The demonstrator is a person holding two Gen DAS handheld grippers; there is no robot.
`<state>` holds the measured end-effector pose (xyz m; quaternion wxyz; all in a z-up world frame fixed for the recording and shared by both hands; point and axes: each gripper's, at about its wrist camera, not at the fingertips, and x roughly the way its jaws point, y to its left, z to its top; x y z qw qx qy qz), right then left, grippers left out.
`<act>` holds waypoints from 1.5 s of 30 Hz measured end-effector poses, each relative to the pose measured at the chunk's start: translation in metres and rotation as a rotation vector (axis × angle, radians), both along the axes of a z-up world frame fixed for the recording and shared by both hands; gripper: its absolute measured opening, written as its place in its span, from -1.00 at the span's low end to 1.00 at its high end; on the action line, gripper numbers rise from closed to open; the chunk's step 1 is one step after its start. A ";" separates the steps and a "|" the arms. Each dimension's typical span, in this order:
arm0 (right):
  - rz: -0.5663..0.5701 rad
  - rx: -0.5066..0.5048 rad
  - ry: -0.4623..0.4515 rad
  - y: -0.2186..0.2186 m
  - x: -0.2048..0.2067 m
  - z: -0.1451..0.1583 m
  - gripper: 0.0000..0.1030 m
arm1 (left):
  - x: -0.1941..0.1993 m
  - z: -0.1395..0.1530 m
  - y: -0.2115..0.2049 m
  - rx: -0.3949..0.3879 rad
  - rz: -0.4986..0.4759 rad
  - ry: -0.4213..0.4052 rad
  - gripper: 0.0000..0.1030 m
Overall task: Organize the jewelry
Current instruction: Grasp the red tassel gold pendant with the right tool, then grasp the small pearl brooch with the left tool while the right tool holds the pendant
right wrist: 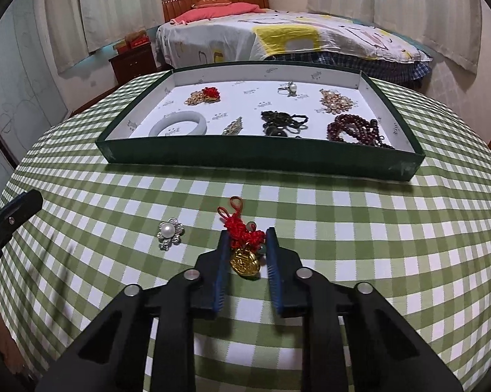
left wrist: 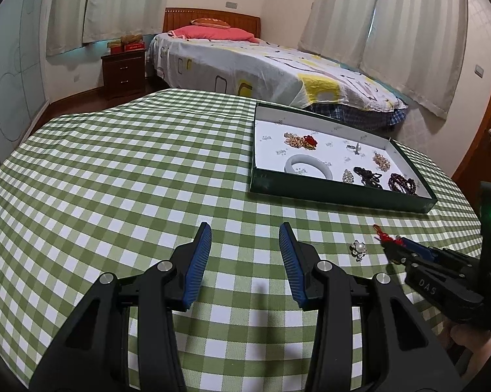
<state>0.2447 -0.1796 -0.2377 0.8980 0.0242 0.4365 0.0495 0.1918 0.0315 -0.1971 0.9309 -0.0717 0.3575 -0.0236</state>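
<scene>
A red knotted cord charm with a gold pendant (right wrist: 245, 251) lies between the fingers of my right gripper (right wrist: 247, 235), whose jaws are narrowed around the red knot and touch it. A pearl flower brooch (right wrist: 169, 232) lies on the cloth to its left; it also shows in the left wrist view (left wrist: 358, 250). The green tray (right wrist: 265, 156) with a white floor holds a white bangle (right wrist: 178, 124), a pearl ring (right wrist: 288, 89) and several bead pieces. My left gripper (left wrist: 245, 233) is open and empty over the cloth, left of the brooch.
The table wears a green and white checked cloth (left wrist: 131, 179). The tray (left wrist: 340, 194) sits at the far right of the table in the left wrist view. A bed (left wrist: 261, 62) and a dark nightstand (left wrist: 123, 72) stand behind the table.
</scene>
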 end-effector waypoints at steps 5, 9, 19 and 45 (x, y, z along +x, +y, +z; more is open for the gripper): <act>-0.018 -0.014 -0.025 -0.012 -0.003 0.005 -0.59 | 0.001 -0.003 -0.004 0.005 -0.003 0.009 -0.18; -0.043 -0.006 -0.035 -0.027 -0.005 0.008 -0.60 | 0.004 -0.005 -0.013 0.011 -0.019 0.014 -0.18; -0.114 0.001 -0.064 -0.071 -0.014 0.015 -0.60 | 0.009 -0.011 -0.052 0.038 -0.089 0.027 -0.18; -0.136 0.065 -0.079 -0.097 -0.023 0.017 -0.60 | 0.043 -0.038 -0.123 0.051 -0.208 0.164 -0.61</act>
